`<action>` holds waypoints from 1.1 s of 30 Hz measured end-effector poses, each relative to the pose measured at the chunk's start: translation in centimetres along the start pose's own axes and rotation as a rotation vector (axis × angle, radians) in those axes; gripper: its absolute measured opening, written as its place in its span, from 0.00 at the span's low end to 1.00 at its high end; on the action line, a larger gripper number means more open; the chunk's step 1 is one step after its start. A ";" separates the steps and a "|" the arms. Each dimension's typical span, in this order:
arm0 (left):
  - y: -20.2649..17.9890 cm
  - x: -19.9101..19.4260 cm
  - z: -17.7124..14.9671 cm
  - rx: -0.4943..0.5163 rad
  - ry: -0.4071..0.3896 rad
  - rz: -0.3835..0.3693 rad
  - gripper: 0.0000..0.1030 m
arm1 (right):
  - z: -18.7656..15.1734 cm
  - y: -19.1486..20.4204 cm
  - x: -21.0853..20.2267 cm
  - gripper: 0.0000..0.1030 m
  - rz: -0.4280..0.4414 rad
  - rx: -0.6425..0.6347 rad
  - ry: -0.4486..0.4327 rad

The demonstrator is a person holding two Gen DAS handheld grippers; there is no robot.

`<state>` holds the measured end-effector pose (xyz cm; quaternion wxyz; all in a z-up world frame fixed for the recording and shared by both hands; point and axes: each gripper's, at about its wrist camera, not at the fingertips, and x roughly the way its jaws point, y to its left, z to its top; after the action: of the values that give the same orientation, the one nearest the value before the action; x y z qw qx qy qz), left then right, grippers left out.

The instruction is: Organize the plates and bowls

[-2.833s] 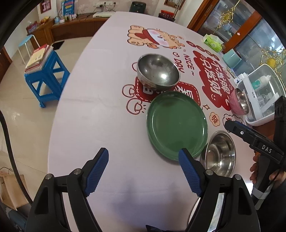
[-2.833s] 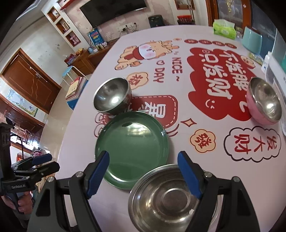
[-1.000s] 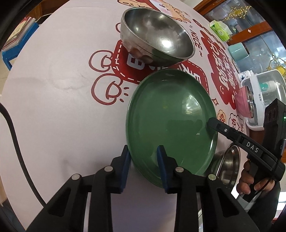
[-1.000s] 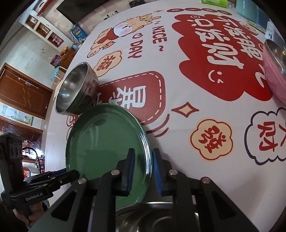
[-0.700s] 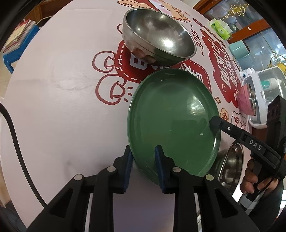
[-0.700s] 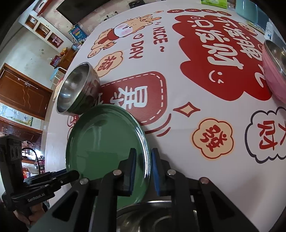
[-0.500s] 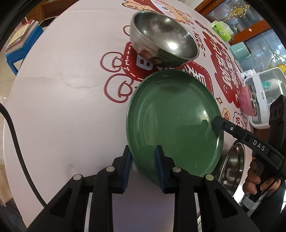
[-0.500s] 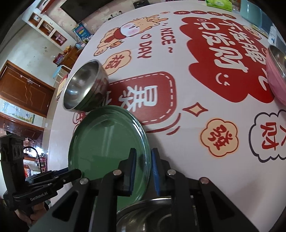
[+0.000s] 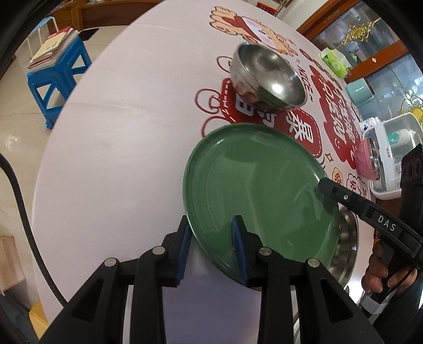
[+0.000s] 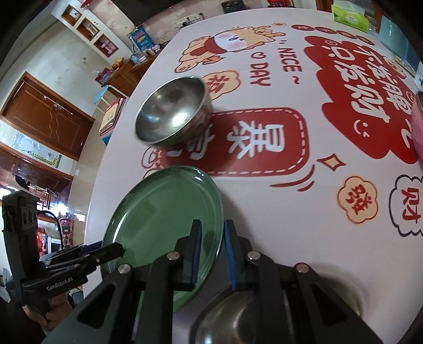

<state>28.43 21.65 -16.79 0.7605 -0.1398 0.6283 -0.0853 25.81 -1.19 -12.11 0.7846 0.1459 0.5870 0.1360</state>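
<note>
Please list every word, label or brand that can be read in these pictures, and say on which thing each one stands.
"DAS": on the right gripper, seen from the left wrist.
"GenRobot.AI": on the left gripper, seen from the right wrist.
"NICE ~ DAY": printed in red on the tablecloth, beside the cartoon.
Large Chinese characters in red patches on the tablecloth: legible, not transcribed here.
Tissue box print: too blurred.
</note>
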 end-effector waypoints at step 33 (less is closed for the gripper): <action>1.8 -9.5 -6.6 0.074 -0.183 -0.070 0.28 | -11.1 5.0 -6.2 0.16 0.024 -0.072 -0.078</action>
<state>19.99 25.55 -9.67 0.8160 -0.1408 0.5473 -0.1217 13.29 1.77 -7.72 0.8099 0.1297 0.5492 0.1604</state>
